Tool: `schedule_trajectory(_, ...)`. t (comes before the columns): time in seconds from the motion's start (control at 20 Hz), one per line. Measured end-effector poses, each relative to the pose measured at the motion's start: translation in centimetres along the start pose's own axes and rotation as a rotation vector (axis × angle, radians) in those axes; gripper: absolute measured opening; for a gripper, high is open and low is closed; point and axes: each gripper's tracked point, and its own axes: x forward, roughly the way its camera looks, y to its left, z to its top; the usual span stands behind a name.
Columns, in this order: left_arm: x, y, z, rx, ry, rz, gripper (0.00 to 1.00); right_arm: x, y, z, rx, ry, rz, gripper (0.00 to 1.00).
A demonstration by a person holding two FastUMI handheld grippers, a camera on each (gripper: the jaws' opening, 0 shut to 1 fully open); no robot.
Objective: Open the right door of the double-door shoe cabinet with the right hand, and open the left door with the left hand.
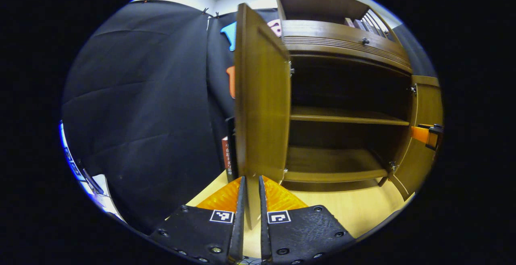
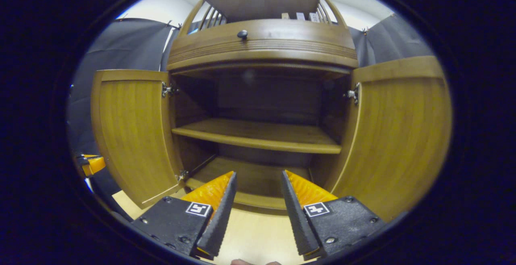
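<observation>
Left hand-held gripper [image 1: 250,200] of mine is narrowed around the free edge of the left door [image 1: 258,95], both fingers pressing its thin edge, with the door swung out edge-on toward me. My right hand-held gripper [image 2: 258,204] hangs wide and empty before the shoe cabinet [image 2: 262,47], near the front edge of its bottom shelf [image 2: 250,176]. I judge both doors open, the right door [image 2: 399,136] swung well out, so only letting go remains. Both the bottom and middle shelf [image 2: 258,136] look bare.
</observation>
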Motion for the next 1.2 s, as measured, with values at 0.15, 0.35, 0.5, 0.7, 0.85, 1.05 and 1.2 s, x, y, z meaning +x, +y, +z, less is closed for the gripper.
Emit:
schedule_trajectory(0.15,0.3,-3.7,2.8,0.013,-0.059,-0.070,0.16,-1.0,-0.3,2.1,-0.016,-0.048,0.001,0.82)
schedule_trajectory(0.35,1.2,-7.5,5.0,0.000,-0.074,-0.150,0.16,-2.2,-1.3,4.0,-0.022,-0.085,-0.016,0.90)
schedule_trajectory(0.5,1.6,-9.9,7.4,0.014,-0.116,-0.182,0.16,-3.0,-2.7,5.0,-0.007,-0.094,-0.049,0.90)
schedule_trajectory(0.7,1.7,-12.6,9.9,0.018,-0.144,-0.227,0.29,-4.3,-3.9,6.6,0.031,-0.118,-0.068,0.91)
schedule_trajectory(0.85,1.4,-14.0,12.1,0.055,-0.188,-0.258,0.45,-4.8,-4.9,7.5,0.053,-0.141,-0.073,0.94)
schedule_trajectory(1.05,0.3,-15.6,14.8,0.064,-0.242,-0.292,0.63,-5.2,-5.6,8.3,0.095,-0.158,-0.070,0.94)
schedule_trajectory(1.2,-0.2,-16.0,16.6,0.038,-0.279,-0.297,0.75,-5.5,-5.5,8.2,0.092,-0.163,-0.064,0.90)
